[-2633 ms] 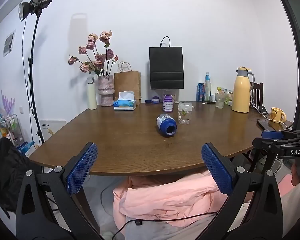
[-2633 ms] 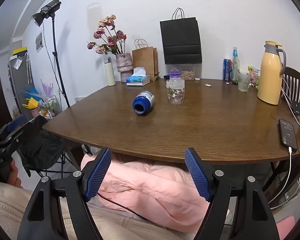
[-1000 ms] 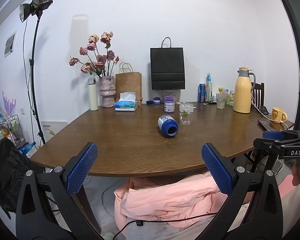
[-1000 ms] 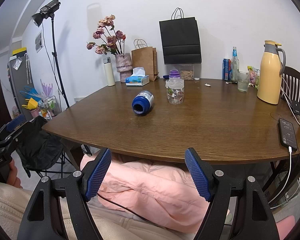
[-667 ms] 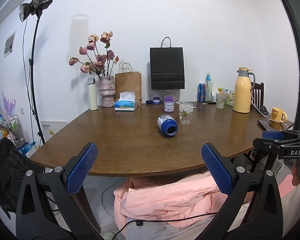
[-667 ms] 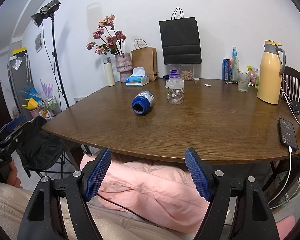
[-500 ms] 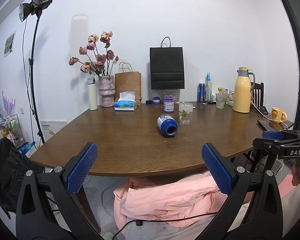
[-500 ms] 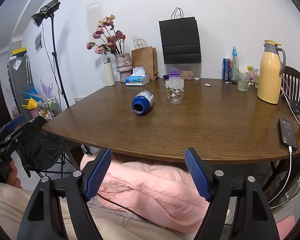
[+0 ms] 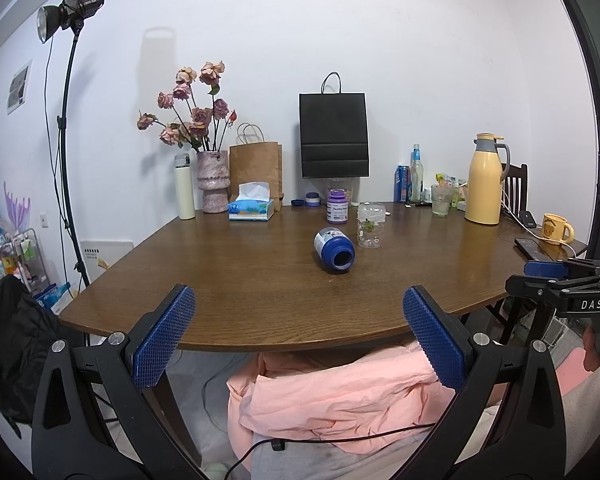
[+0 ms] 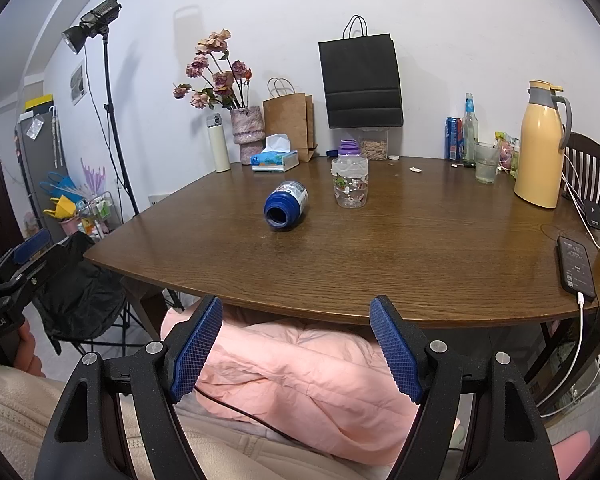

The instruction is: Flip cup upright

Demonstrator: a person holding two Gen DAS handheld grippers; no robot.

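A blue cup point(image 9: 334, 250) lies on its side on the brown wooden table point(image 9: 240, 280), its open mouth facing me; it also shows in the right wrist view point(image 10: 285, 205). My left gripper point(image 9: 298, 338) is open and empty, held below and in front of the table's near edge, well short of the cup. My right gripper point(image 10: 296, 346) is open and empty, also in front of the table edge point(image 10: 380, 304). The right gripper also shows at the right edge of the left wrist view point(image 9: 560, 280).
A clear plastic jar point(image 9: 371, 226) stands just right of the cup. A purple jar point(image 9: 337, 211), tissue box point(image 9: 251, 207), flower vase point(image 9: 212, 180), paper bags, yellow thermos point(image 9: 485, 179), mug point(image 9: 555, 229) and phone point(image 10: 576, 266) stand around the table. A pink cloth point(image 10: 300, 364) lies below.
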